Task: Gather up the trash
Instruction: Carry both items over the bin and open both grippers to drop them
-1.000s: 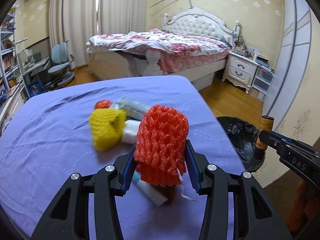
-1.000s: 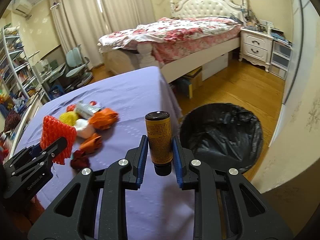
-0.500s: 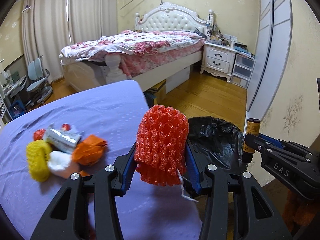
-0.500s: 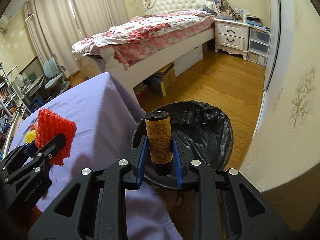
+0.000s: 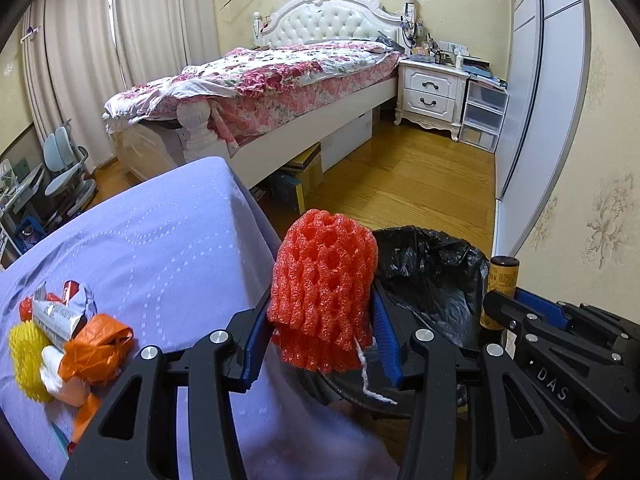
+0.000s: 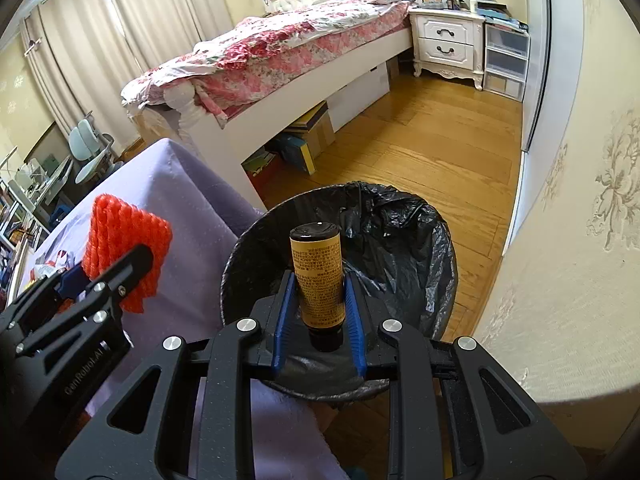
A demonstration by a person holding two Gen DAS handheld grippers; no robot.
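Only the left wrist view showed the trash left on the purple-covered bench (image 5: pixel 160 240): a yellow foam net (image 5: pixel 26 356), an orange bag (image 5: pixel 96 348) and what seemed a silver wrapper (image 5: pixel 56 316). The left tongs (image 5: pixel 320 340) were clamped on a red foam net (image 5: pixel 322 288) at the bench's edge. The right wrist view looked into the black-lined bin (image 6: pixel 400 232); the right tongs (image 6: pixel 318 312) gripped a yellow tube (image 6: pixel 318 276) above it, bare wooden floor (image 6: pixel 440 152) beyond.

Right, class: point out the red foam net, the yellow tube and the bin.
red foam net (image 5: pixel 324 280): left wrist view, middle of its mesh.
yellow tube (image 6: pixel 318 276): right wrist view, printed label.
bin (image 6: pixel 412 240): right wrist view, black liner inside.
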